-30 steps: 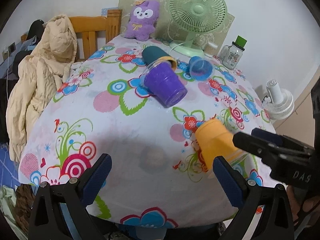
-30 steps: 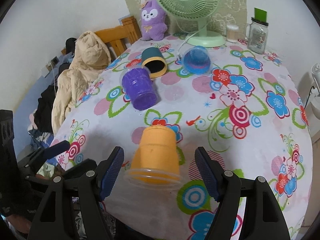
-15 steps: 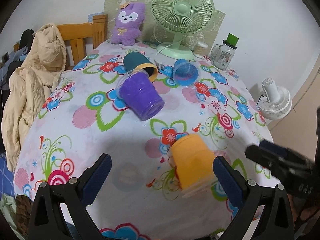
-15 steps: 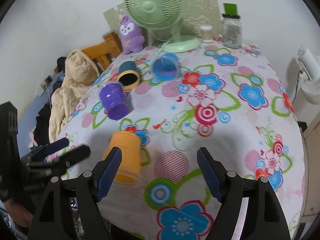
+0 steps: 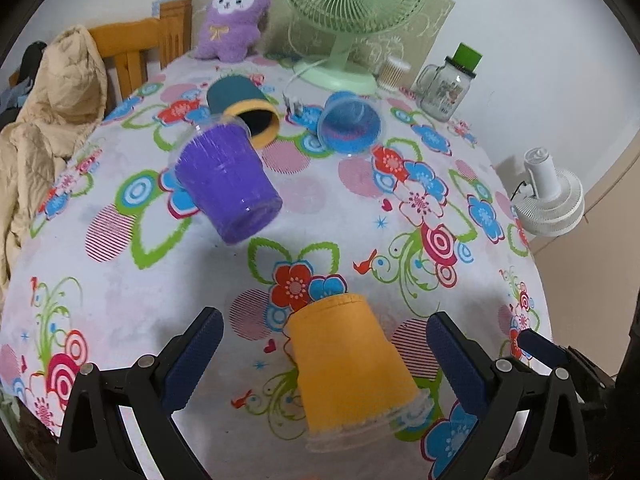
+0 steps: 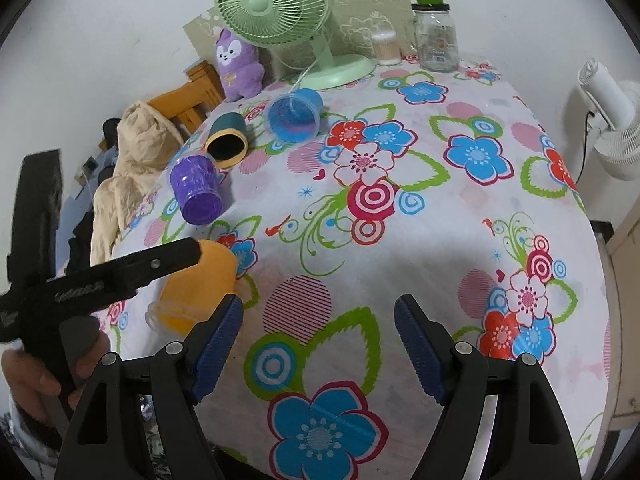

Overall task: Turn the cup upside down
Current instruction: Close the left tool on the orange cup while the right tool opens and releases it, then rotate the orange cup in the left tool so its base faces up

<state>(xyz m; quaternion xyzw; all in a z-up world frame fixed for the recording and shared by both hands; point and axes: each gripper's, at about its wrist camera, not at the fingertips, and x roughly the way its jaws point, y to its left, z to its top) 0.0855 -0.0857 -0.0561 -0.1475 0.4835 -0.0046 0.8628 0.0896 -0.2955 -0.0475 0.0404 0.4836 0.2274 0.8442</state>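
An orange cup (image 5: 352, 368) lies on its side on the flowered tablecloth (image 5: 120, 300), its clear rim toward me. My left gripper (image 5: 324, 344) is open, its fingers on either side of the cup, not touching it. The cup also shows in the right wrist view (image 6: 200, 292), partly behind the left gripper's black body. My right gripper (image 6: 318, 336) is open and empty, to the right of the cup over bare cloth.
A purple cup (image 5: 226, 184), a dark teal cup (image 5: 244, 106) and a blue cup (image 5: 350, 124) lie on their sides farther back. A green fan (image 5: 352, 12), a plush toy (image 5: 234, 16) and a glass jar (image 5: 448, 84) stand at the far edge. A chair with a beige coat (image 5: 44, 120) is left.
My left gripper has moved in around the orange cup. My right gripper has drawn away to the right of it. The cup has stayed on its side.
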